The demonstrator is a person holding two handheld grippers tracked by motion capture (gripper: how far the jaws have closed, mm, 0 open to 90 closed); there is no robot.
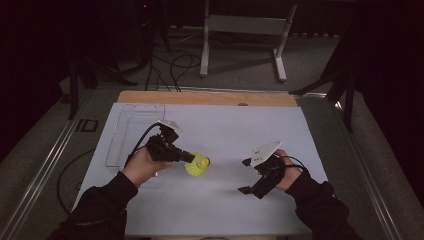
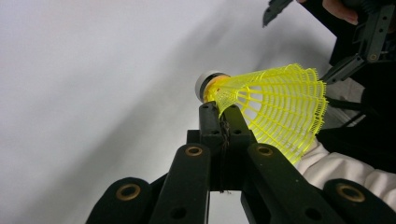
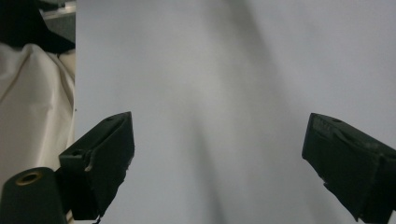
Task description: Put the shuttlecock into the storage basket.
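Note:
A yellow shuttlecock (image 1: pixel 198 164) with a mesh skirt and a white cork tip hangs just over the white table sheet (image 1: pixel 220 130), near its middle. My left gripper (image 1: pixel 189 158) is shut on the edge of its skirt. In the left gripper view the shuttlecock (image 2: pixel 271 105) lies on its side above the closed jaws, cork pointing left, and my left gripper (image 2: pixel 224 116) pinches the mesh near the cork. My right gripper (image 1: pixel 245 176) is held to the right of it, open and empty. The right gripper view has my right gripper (image 3: pixel 219 158) with jaws wide apart over bare white sheet.
A clear shallow tray (image 1: pixel 134 131) lies at the sheet's far left. A wooden table edge (image 1: pixel 205 97) runs along the back. Beyond the table stand a white frame (image 1: pixel 245 37) and floor cables (image 1: pixel 170 70). A white cloth (image 3: pixel 32 107) shows at the left of the right gripper view.

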